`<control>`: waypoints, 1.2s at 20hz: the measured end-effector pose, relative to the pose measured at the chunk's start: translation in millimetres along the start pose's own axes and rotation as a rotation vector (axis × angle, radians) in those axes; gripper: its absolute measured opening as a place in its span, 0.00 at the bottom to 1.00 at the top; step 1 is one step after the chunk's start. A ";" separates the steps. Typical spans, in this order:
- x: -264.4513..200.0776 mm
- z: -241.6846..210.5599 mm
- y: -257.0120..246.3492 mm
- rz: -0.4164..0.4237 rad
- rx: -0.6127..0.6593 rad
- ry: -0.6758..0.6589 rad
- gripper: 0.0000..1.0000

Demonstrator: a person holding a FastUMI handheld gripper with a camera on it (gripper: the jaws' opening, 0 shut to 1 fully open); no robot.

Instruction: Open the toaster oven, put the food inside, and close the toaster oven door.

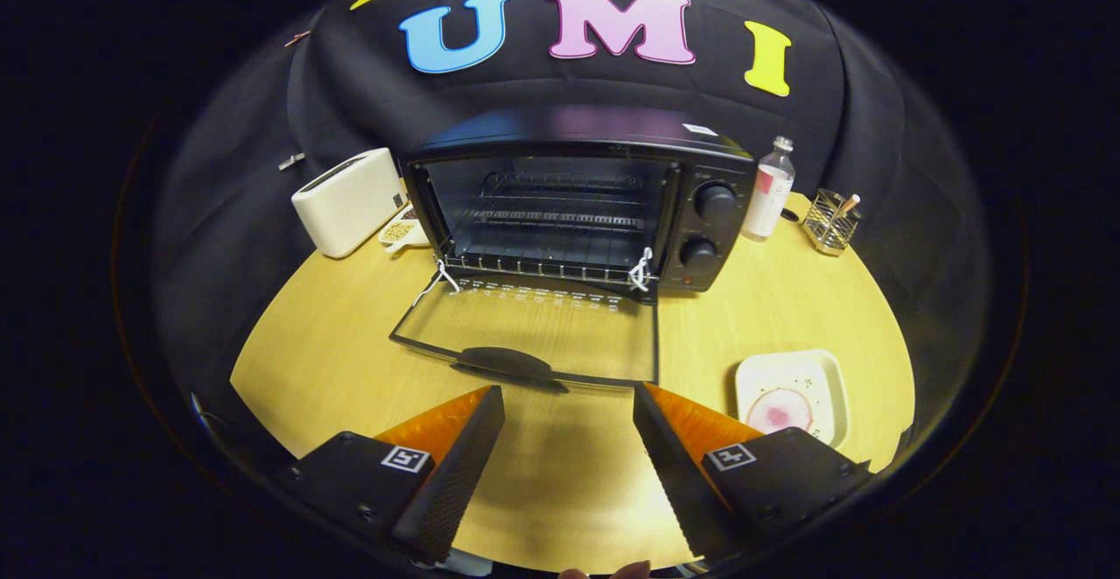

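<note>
Now, oven [577, 203] door [534, 330] down, gripper [569, 413] jaws apart and empty: swing right, pinch the food [781, 408] on the plate [831, 373] at its edges, lift level.

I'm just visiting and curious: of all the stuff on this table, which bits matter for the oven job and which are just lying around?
For the job:
- black toaster oven, glass door down
- pink round food on cream square plate
- open orange-black claw

Just lying about:
- white toaster
- clear bottle
- wire holder
- small snack dish
</note>
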State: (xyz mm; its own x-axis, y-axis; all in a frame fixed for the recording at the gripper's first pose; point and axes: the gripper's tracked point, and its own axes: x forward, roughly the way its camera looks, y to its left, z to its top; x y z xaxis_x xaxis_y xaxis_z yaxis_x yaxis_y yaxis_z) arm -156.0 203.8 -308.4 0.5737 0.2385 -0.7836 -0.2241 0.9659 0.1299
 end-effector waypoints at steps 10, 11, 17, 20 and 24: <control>-28.0 -19.5 -186.1 -0.053 0.033 0.194 0.98; -24.5 -21.8 -204.1 -0.060 0.031 0.218 0.99; 11.4 -45.6 -282.9 -0.073 0.074 0.379 1.00; 29.2 -64.6 -287.6 -0.020 0.115 0.485 0.97; 45.6 -78.7 -286.1 0.018 0.110 0.574 0.81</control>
State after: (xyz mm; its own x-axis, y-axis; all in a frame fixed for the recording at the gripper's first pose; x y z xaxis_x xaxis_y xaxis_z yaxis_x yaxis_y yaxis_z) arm -127.8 -69.6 -429.1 0.0452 0.1918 -0.9804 -0.1287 0.9743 0.1847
